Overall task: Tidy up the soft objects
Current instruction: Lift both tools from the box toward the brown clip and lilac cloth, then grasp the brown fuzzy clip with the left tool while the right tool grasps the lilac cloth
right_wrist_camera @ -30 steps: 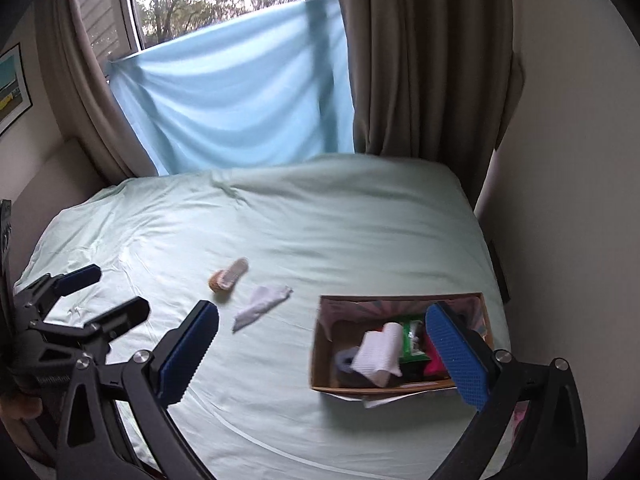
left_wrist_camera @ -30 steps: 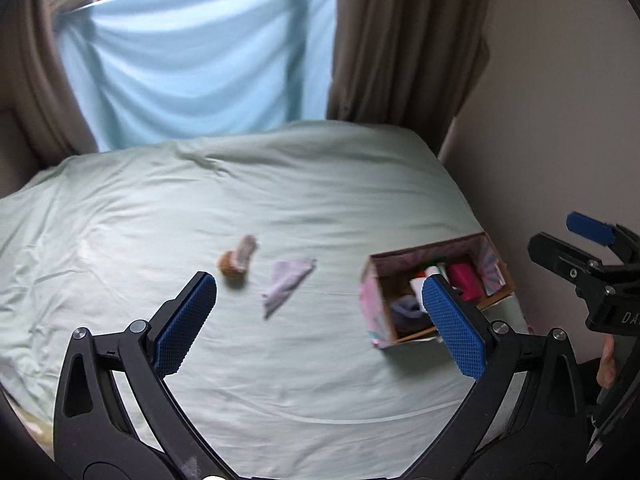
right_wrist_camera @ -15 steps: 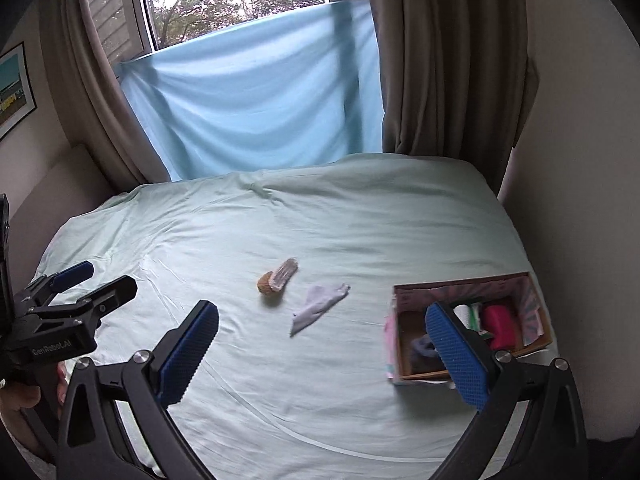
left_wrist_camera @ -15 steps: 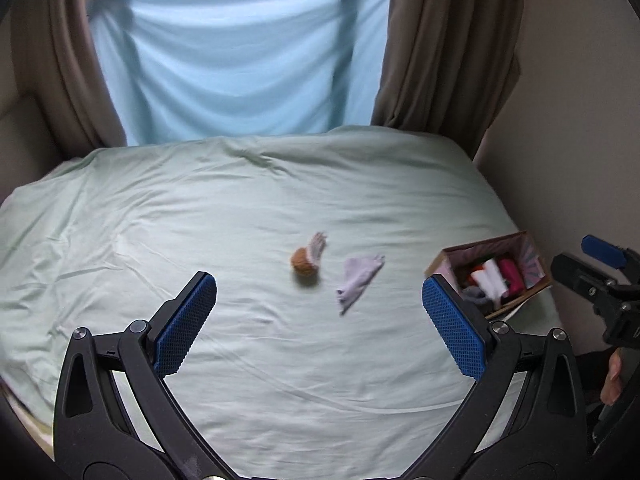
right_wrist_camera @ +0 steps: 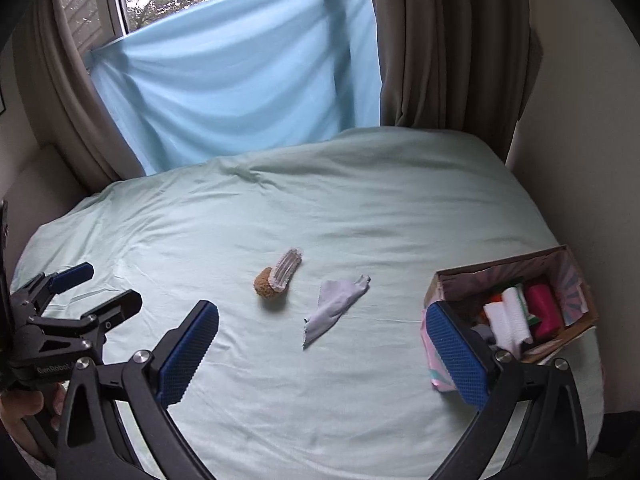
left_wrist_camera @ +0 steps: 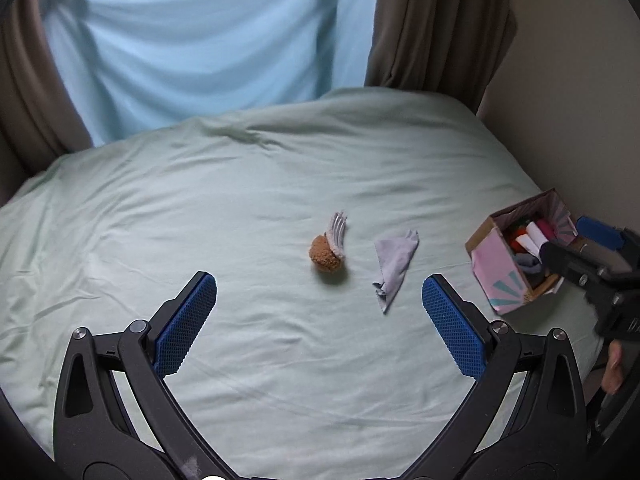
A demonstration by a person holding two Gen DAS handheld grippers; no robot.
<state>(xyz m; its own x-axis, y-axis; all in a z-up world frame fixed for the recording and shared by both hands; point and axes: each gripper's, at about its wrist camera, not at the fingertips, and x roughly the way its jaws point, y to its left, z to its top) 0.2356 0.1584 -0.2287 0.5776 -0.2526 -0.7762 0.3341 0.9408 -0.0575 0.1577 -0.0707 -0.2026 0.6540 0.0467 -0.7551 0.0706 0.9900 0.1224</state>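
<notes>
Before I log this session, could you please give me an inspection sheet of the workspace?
Surface: bed, pale green sheet, wrinkled.
Job's things: brown sock and grey cloth lie apart mid-bed; box at the bed's right edge holds rolled soft items.
Clutter: nothing seen.
Grippers: left gripper and right gripper, jaws wide open, both empty, above the bed, touching nothing.
Cables: nothing seen.
Surroundings: blue sheet across the window, brown curtains, wall on the right.
</notes>
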